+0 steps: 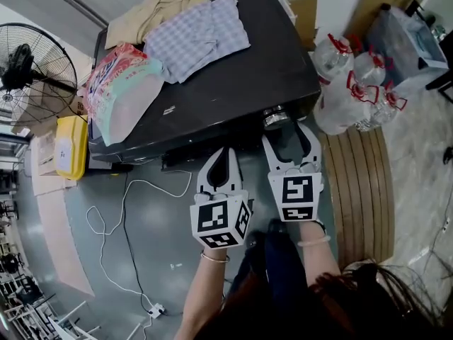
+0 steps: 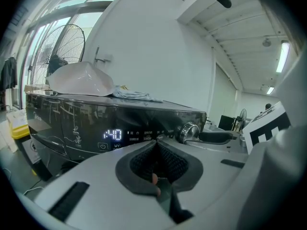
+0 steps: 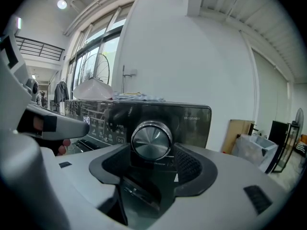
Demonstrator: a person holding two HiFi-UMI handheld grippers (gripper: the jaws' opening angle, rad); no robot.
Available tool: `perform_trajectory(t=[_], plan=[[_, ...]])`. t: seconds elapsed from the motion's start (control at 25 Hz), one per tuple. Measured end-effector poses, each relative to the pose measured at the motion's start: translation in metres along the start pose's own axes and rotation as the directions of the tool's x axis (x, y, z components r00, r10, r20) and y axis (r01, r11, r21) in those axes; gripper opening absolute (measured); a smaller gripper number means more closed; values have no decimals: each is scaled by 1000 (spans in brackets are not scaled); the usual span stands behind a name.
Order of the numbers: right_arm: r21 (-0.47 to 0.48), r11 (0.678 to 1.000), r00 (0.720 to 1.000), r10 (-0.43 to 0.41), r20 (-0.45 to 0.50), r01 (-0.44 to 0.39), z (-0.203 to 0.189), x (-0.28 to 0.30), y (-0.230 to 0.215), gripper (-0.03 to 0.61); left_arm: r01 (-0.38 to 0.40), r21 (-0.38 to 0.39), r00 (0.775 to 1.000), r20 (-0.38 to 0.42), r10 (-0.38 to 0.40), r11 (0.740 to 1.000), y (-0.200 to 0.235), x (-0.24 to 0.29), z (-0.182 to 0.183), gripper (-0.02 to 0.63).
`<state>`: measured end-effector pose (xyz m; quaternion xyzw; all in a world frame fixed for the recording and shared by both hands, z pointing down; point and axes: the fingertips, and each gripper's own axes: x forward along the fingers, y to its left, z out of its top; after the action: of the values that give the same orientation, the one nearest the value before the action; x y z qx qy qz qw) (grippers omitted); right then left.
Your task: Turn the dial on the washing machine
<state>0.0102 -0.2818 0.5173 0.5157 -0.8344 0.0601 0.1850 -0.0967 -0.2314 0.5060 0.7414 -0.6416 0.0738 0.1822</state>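
Observation:
The dark washing machine (image 1: 233,83) lies below me in the head view, its silver dial (image 1: 274,117) at the right end of the front panel. My right gripper (image 1: 287,134) is open, a jaw on either side of the dial (image 3: 151,140), and the pads stand clear of its rim. To its left, my left gripper (image 1: 226,153) is shut with nothing in it, close to the panel. The left gripper view shows its closed tips (image 2: 156,143) before the lit display (image 2: 112,134), with the dial (image 2: 188,131) off to the right.
Folded clothes (image 1: 198,37) and a soft detergent bag (image 1: 120,83) lie on the machine's lid. A standing fan (image 1: 32,73) and a yellow container (image 1: 71,147) are at the left. Large water bottles (image 1: 354,91) and a slatted wooden board (image 1: 361,190) are at the right. A white cable (image 1: 127,211) trails on the floor.

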Motion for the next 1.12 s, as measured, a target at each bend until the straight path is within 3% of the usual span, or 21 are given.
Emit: perform_trajectory(t=[0.28,0.4,0.52,0.6,0.72,0.96,1.12], plan=[[38,999,1000,17,6,-17,0,6,0,288,-8,-4,1000,-3,8,1000,2,2,-2,17],[167,985,999,43,21,-45,-4,6,-3,284,-13,-9,1000,-3,13,1000,1,2,-3,17],[323,943,997,68,46,-79,-5,6,-4,282,-15,-16,1000,-4,15,1000,0,2,-4,17],[374,923,996,74,57,-90,-5,6,-5,282,-14,-18,1000,-3,14,1000,-1,1,-5,17],[344,936,996,64,56,-79,-4,6,-5,284,-14,-17,1000,-2,14,1000,-1,1,-5,17],[117,993,999,35,1,-35,-6,8,0,324,-19,-15,1000,-3,18,1000,-2,1,-6,17],[108,994,1000,27,7,-27,-3,8,-2,293,-18,-17,1000,-5,18,1000,-3,1,-6,17]])
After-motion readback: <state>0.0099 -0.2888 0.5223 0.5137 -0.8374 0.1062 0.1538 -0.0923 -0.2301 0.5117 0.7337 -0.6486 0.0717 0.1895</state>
